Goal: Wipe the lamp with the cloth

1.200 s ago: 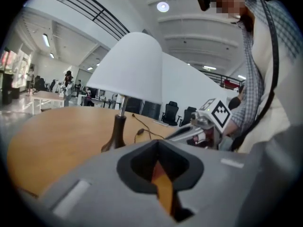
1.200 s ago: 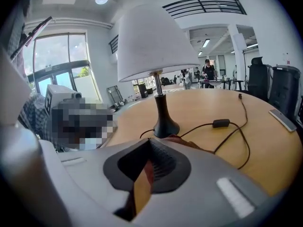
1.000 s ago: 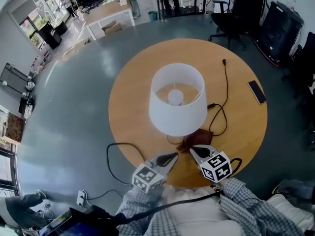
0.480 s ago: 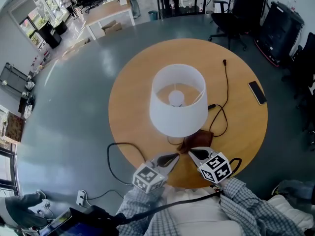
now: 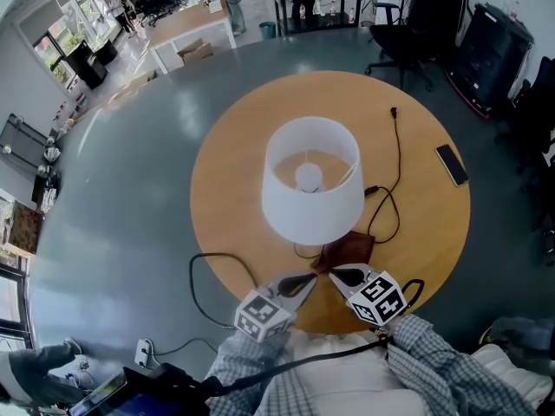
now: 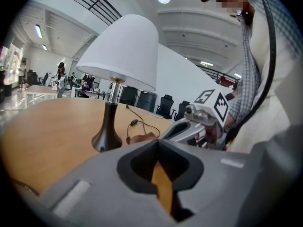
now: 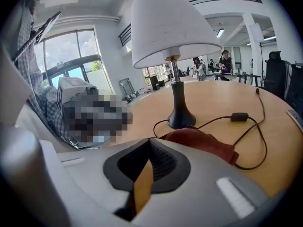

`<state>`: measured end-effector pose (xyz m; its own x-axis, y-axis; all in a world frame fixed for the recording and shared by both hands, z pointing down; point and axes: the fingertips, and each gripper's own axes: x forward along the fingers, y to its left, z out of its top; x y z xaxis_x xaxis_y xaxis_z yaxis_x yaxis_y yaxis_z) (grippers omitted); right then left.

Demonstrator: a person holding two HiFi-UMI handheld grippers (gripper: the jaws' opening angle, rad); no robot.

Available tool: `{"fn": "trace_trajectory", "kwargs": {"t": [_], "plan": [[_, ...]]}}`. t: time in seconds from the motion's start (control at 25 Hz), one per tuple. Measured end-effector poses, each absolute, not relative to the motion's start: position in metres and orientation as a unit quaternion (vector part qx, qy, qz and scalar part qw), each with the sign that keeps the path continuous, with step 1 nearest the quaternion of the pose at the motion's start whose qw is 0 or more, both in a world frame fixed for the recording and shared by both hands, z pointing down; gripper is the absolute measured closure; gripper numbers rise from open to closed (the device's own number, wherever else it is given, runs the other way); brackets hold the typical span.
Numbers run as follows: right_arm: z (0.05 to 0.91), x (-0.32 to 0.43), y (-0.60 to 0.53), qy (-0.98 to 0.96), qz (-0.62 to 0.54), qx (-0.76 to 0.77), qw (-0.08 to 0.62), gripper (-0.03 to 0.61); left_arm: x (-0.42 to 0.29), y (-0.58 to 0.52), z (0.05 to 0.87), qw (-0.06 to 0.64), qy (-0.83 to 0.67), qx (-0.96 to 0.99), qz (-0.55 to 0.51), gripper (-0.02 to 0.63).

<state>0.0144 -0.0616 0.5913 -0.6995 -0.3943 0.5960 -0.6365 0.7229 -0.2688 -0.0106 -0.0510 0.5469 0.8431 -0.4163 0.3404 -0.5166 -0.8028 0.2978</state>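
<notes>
A table lamp with a white shade [image 5: 312, 189] stands in the middle of the round wooden table [image 5: 234, 146]. Its dark base [image 7: 180, 117] shows in both gripper views. A brown cloth [image 5: 349, 249] lies crumpled on the table just in front of the base, partly over the lamp's cord. Both grippers hover at the near table edge, tips close together. My left gripper [image 5: 307, 278] is shut and empty, to the left of the cloth. My right gripper [image 5: 335, 272] is also shut and empty, its tip just short of the cloth [image 7: 203, 143].
The lamp's black cord [image 5: 397, 159] with an inline switch runs over the right half of the table. A phone [image 5: 452, 164] lies near the right edge. Another cable [image 5: 204, 276] hangs off the near left edge. Office chairs and desks stand further off.
The right gripper has tilted and shifted very slightly by the cloth. The left gripper, the lamp and the cloth have kept still.
</notes>
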Motion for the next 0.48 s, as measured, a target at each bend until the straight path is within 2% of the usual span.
{"fn": "trace_trajectory", "kwargs": {"t": [0.48], "plan": [[0.5940, 0.0105, -0.0561, -0.896, 0.237, 0.269, 0.264, 0.574, -0.0118, -0.0498, 0.5519, 0.197, -0.249, 0.938, 0.135, 0.609]]}}
